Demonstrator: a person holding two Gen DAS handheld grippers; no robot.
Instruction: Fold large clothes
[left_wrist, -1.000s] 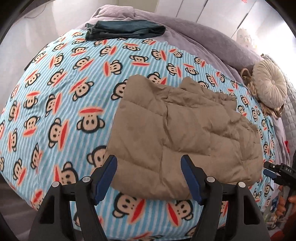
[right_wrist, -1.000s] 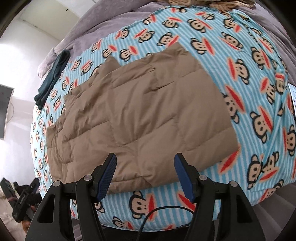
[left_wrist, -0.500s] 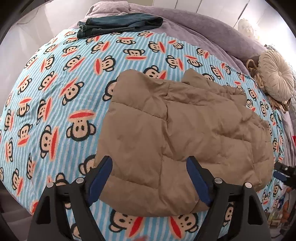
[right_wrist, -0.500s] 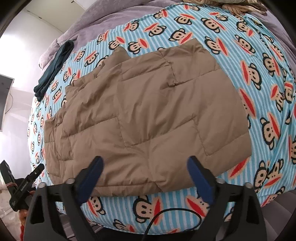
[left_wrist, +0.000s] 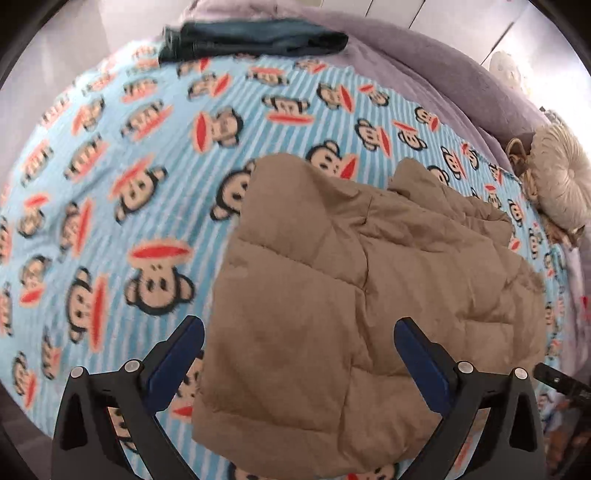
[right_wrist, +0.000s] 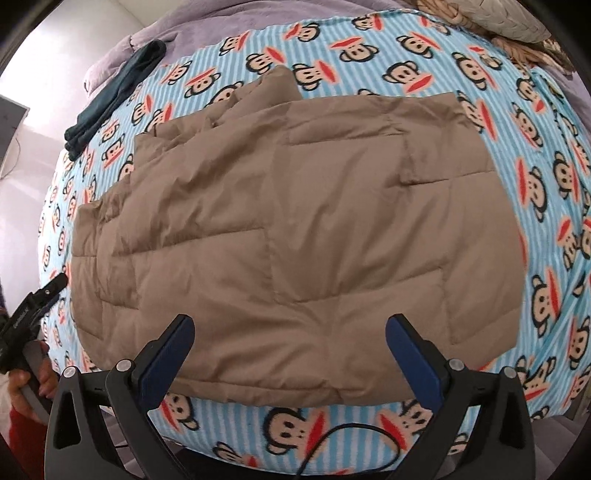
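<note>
A tan quilted puffer garment (left_wrist: 351, 295) lies folded flat on a bed covered by a blue striped monkey-print blanket (left_wrist: 110, 184). It also fills the right wrist view (right_wrist: 295, 229). My left gripper (left_wrist: 299, 343) is open and empty, hovering above the garment's near left end. My right gripper (right_wrist: 290, 341) is open and empty, hovering above the garment's near long edge. The left gripper shows at the left edge of the right wrist view (right_wrist: 26, 314).
Folded dark teal jeans (left_wrist: 255, 38) lie at the far end of the bed, also in the right wrist view (right_wrist: 114, 96). A purple blanket (left_wrist: 424, 70) lies beyond the print. A round cream cushion (left_wrist: 557, 184) sits at the right. A black cable (right_wrist: 343, 439) hangs below.
Both grippers opened wider and moved closer over the garment, which now looms larger in both views. The garment has not moved.
</note>
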